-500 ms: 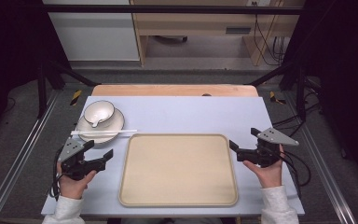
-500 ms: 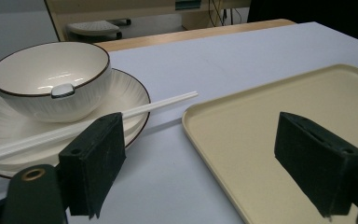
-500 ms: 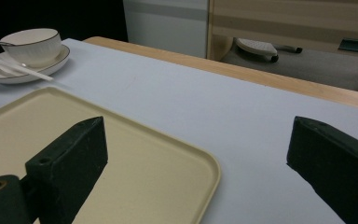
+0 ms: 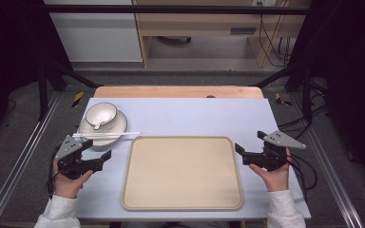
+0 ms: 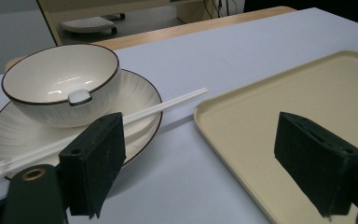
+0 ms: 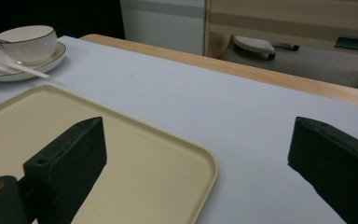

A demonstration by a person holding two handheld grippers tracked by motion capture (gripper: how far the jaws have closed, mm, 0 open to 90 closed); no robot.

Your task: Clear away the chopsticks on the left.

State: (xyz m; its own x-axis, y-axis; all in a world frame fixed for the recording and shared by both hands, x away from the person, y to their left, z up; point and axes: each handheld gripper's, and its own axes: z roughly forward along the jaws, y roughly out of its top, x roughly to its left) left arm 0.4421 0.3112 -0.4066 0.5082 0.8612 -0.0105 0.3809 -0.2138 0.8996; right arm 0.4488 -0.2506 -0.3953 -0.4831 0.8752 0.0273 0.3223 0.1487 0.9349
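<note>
Both tongs are sitting low by the big tray (image 4: 182, 173), one on each side of it. Left tongs (image 4: 100, 152) are resting in the person's left hand (image 4: 67, 183), just beside the tray's left edge and pointing toward it. Their two black jaws are standing wide apart, and nothing is sitting between them. Right tongs (image 4: 249, 143) are resting in the right hand (image 4: 273, 176), just beside the tray's right edge. Their jaws are wide apart too, with nothing between them.

Sitting flat on the pale blue tabletop (image 4: 195, 116), the tan tray is taking up the middle. It is bare inside.

Near the left tongs, a white plate (image 4: 105, 133) with a dark rim is sitting at the far left part of the tabletop. A white bowl (image 4: 100, 114) with a thin dark rim is sitting upright on that plate. A white spoon (image 4: 98, 125) is lying in the bowl, and its handle is leaning on the bowl's edge. A pair of white chopsticks (image 4: 107, 135) is lying across the near side of the plate, with the tips sticking out toward the tray's far left corner. The tips are close to the tray, but they are not touching it.
</note>
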